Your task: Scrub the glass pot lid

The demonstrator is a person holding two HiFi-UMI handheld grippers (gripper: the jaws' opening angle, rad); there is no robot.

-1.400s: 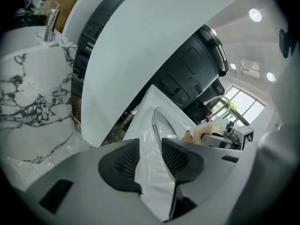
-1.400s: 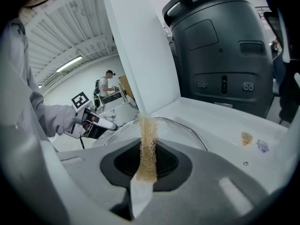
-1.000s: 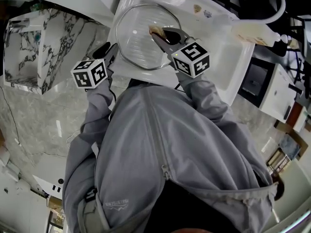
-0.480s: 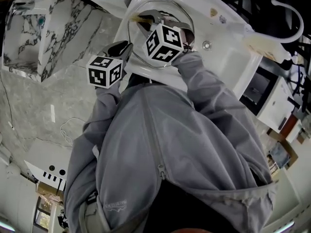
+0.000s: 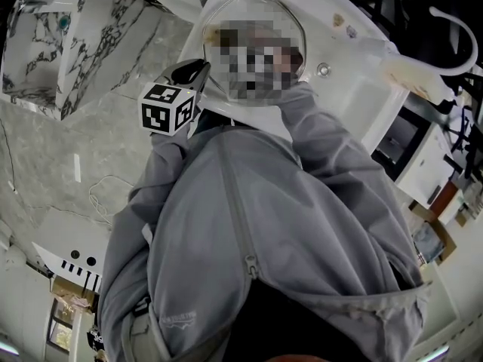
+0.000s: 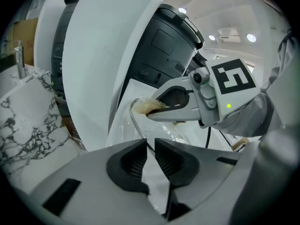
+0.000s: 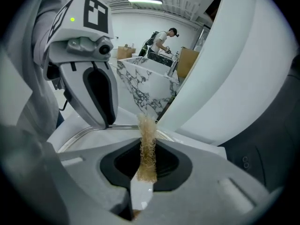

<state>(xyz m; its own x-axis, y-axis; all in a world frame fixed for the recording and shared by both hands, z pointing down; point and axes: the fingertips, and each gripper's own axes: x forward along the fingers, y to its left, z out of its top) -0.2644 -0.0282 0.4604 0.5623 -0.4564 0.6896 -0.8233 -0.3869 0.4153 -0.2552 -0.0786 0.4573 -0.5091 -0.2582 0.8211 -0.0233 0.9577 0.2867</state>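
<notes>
Head view first: the glass lid [image 5: 249,12] sits in the white sink [image 5: 355,74], and the left gripper [image 5: 200,70] reaches in at the lid's left edge. You can't make out the right gripper in this view, and the marble block [image 5: 75,44] is off to the left.

Left gripper view: the left gripper [image 6: 150,146] has just been closing and is down to a narrow slit, pinching the thin rim of the glass lid [image 6: 139,121] (the rim runs straight into the gap). Further along the same rim, the right gripper [image 6: 154,108] presses a tan scrubber [image 6: 145,107] onto it.

Right gripper view: the right gripper [image 7: 147,146] is clamped on the scrubber [image 7: 147,130], whose frayed end pokes out to the rim of the lid [image 7: 89,135]. The left gripper [image 7: 105,121] comes down on that rim just to the left. Only this view shows a person [image 7: 161,41] far back in the room.
</notes>
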